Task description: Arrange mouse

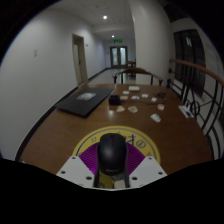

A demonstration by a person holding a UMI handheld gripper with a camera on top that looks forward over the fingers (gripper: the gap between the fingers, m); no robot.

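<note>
A black computer mouse (112, 152) sits between my two fingers, close to the camera, with its nose pointing away from me. My gripper (112, 165) is shut on it. The purple pads (88, 158) press against its left and right sides, and the white finger bodies (72, 170) spread out on either side. A yellow ring (137, 138) on the brown wooden table (60, 135) shows behind and around the mouse. I cannot tell whether the mouse rests on the table or is lifted off it.
Further along the table lie a flat black mat or laptop (85, 100), a small dark box (115, 100) and several white papers and small items (145, 100). Chairs (130, 72) stand at the far end. A railing (195, 95) runs along the right, and a corridor lies beyond.
</note>
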